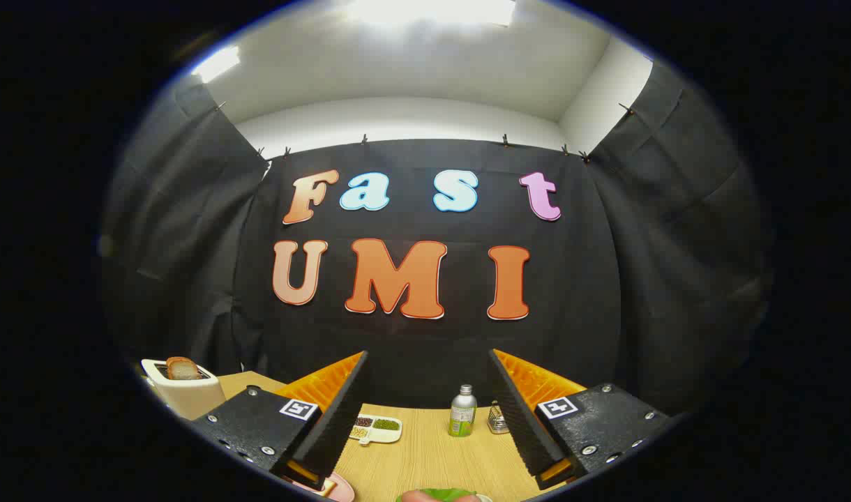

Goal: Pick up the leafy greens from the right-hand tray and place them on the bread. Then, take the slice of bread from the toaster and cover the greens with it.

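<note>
Your gripper (pixel 429 411) spread wide with nothing between its fingers, leafy greens (pixel 445 494) low between the fingertips, toaster (pixel 183 394) with bread slice (pixel 182 368) off left beyond them.

Matt wood-grain table (pixel 425 453); glossy cream plastic toaster (pixel 188 394); ribbed black pads on gripper (pixel 429 411) fingers (pixel 342 411); shiny metal bottle (pixel 462 411)

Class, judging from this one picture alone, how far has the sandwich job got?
Nothing looks done. The gripper is open and empty above the table. The leafy greens lie just below the fingers, not lifted. The slice of bread sits in the toaster. Both steps remain.
</note>
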